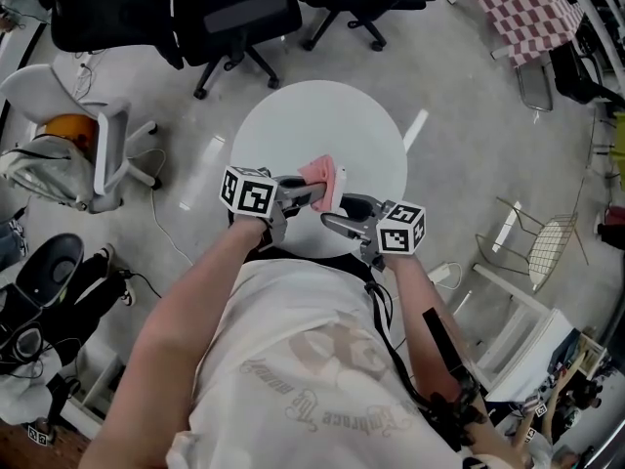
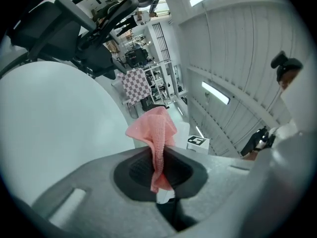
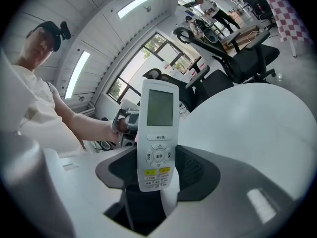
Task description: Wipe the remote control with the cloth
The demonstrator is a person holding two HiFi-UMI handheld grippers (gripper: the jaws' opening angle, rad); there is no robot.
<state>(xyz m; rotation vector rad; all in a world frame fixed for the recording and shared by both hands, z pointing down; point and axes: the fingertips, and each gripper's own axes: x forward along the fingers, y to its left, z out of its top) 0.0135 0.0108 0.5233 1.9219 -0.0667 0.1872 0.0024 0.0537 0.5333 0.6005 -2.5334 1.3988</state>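
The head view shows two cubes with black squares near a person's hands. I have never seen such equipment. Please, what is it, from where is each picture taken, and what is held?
There is no robot: a person holds a two-jaw gripper in each hand. The marked cubes are parts of the grippers. The head view comes from a camera on the person's head, looking down at a round white table. The other two views come from cameras riding on the grippers. The left gripper is shut on a pink cloth. The right gripper is shut on a white remote control, by its button end. Both are held over the table, close together.
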